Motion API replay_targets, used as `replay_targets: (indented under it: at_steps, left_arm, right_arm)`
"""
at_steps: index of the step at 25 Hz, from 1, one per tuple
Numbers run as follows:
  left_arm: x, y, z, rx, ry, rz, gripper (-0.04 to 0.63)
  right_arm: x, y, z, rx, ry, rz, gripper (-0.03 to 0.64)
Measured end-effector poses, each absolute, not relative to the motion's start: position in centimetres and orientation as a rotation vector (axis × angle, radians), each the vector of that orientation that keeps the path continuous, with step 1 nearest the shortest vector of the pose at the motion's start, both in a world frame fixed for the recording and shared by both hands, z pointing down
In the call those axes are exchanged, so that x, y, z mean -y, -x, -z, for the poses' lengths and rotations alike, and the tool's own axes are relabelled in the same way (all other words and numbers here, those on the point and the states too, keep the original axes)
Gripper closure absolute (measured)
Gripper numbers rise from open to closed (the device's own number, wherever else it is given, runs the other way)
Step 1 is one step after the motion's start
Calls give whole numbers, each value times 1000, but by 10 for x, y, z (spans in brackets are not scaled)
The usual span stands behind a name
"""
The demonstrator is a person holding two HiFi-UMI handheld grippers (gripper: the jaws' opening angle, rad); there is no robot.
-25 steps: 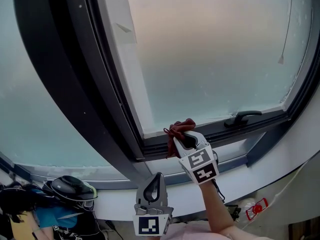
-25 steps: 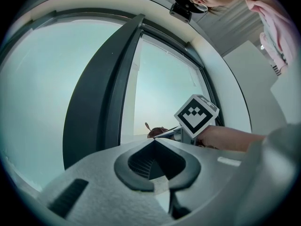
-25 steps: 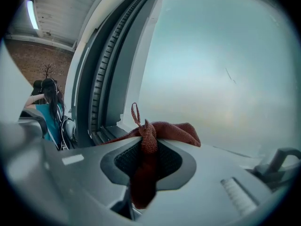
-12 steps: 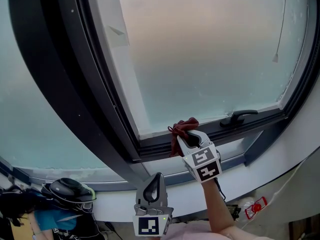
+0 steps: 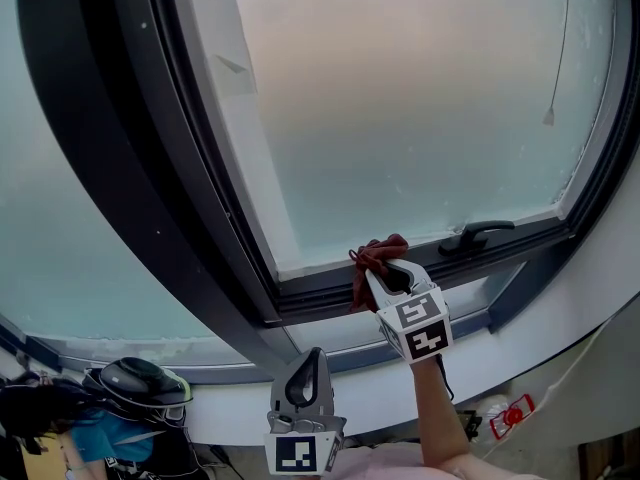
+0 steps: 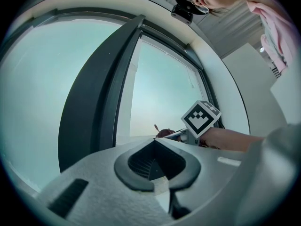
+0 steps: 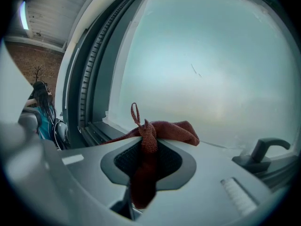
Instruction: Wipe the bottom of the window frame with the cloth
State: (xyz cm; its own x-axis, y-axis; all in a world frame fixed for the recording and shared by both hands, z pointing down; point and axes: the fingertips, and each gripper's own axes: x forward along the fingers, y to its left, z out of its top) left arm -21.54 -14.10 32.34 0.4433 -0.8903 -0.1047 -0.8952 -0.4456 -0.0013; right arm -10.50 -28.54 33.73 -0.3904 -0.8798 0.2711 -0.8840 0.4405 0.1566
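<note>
A dark red cloth (image 5: 375,261) is bunched against the bottom rail of the window frame (image 5: 330,290), just left of the black window handle (image 5: 480,234). My right gripper (image 5: 384,268) is shut on the cloth and presses it to the rail; in the right gripper view the cloth (image 7: 155,135) hangs between the closed jaws, with a loop sticking up. My left gripper (image 5: 307,378) hangs low, below the sill, shut with nothing in it. The left gripper view shows its jaws (image 6: 155,166) closed and the right gripper's marker cube (image 6: 201,117) beyond.
A thick dark mullion (image 5: 150,158) runs diagonally left of the pane. The white sill (image 5: 480,328) curves below the frame. A person in blue (image 5: 70,433) and a dark helmet (image 5: 140,378) are at the lower left. A thin cord (image 5: 562,48) hangs at the pane's right.
My right gripper has slid to the right along the bottom rail with the cloth, toward the handle. The left gripper has stayed in place.
</note>
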Motion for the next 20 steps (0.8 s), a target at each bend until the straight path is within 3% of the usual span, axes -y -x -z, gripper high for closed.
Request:
replay_targets:
  at_steps: [20]
  left_arm:
    - [141, 207, -336, -1566, 2642, -190, 597]
  right_arm:
    - [289, 55, -339, 2316, -1600, -56, 537]
